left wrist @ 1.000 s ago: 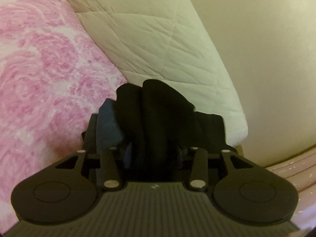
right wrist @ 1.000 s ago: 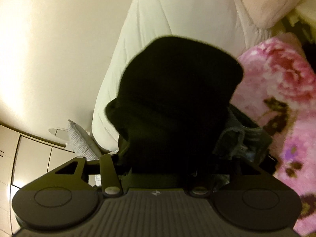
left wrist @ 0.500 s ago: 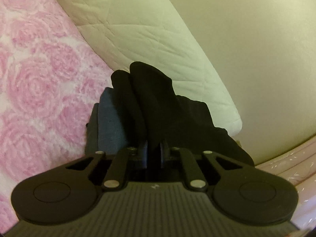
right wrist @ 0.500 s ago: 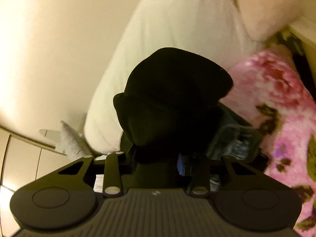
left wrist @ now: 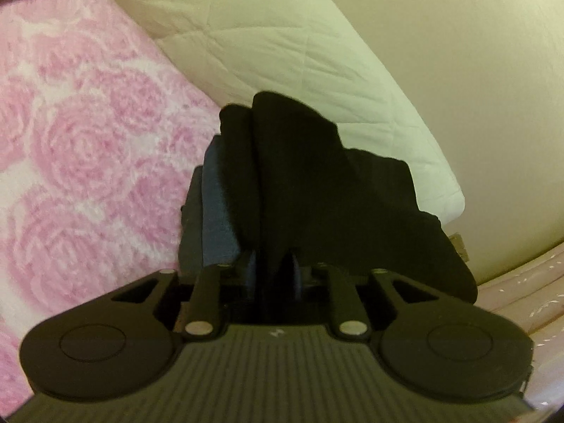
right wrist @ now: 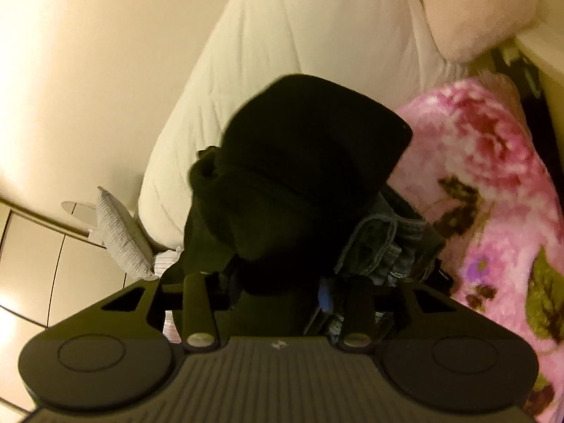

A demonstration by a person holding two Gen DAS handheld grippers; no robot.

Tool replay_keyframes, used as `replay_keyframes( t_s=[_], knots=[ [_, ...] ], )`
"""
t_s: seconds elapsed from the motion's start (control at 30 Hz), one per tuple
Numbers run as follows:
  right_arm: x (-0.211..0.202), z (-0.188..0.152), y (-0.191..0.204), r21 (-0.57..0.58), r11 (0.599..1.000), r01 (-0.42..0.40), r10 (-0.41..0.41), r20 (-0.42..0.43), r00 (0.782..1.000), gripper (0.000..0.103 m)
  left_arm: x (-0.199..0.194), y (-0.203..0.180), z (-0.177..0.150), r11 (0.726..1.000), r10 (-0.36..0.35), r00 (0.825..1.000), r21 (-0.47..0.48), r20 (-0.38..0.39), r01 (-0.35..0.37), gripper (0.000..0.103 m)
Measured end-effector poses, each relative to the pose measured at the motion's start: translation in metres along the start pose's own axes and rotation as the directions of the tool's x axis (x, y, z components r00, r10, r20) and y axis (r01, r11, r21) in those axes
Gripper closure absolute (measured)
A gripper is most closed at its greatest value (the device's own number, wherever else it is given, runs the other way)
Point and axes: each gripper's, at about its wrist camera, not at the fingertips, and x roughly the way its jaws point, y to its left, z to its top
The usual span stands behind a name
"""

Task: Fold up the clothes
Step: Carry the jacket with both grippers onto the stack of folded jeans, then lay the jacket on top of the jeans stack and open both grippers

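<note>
I see the pink blanket filling the left of my left view and the right edge of my right view, with the white quilt bunched behind it against a cream wall. On the blanket, just in front of the quilt, sits a pile of folded clothes, and the black garment lies on top of it, draped right over both my tools. Under it I make out folded jeans in the right view and a blue-grey layer on the left side of the pile in the left view. My left gripper has its jaws drawn narrow, pinching a fold of the black garment between them. My right gripper is buried under the same cloth; its jaws look clamped on a thick bunch of it. A grey pillow leans by the quilt's lower left corner in the right view
</note>
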Motion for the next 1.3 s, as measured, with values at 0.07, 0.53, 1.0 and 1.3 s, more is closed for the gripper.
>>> replay_keyframes(
  t_s=[0.07, 0.53, 1.0, 1.3],
  knots=[
    [-0.014, -0.002, 0.005, -0.008, 1.000, 0.011, -0.011, 0.016, 1.000, 0.054, -0.010, -0.006, -0.001, 0.999, 0.031, 0.999, 0.025, 0.012, -0.031, 0.077],
    [-0.022, 0.018, 0.036, -0.323, 0.939, 0.118, -0.070, 0.155, 0.985, 0.081, 0.007, -0.100, -0.015, 0.907, 0.132, 0.990, 0.410, -0.048, -0.101, 0.072],
    [-0.014, 0.040, -0.018, -0.112, 0.993, 0.034, -0.023, 0.093, 0.995, 0.084, 0.162, -0.234, -0.001, 0.760, -0.005, 0.944, 0.612, -0.329, 0.217, 0.074],
    [-0.034, 0.037, -0.015, -0.192, 0.977, 0.097, -0.071, 0.138, 0.988, 0.075, 0.229, -0.233, 0.007, 0.715, 0.078, 0.941, 0.676, -0.330, 0.178, 0.089]
  ],
)
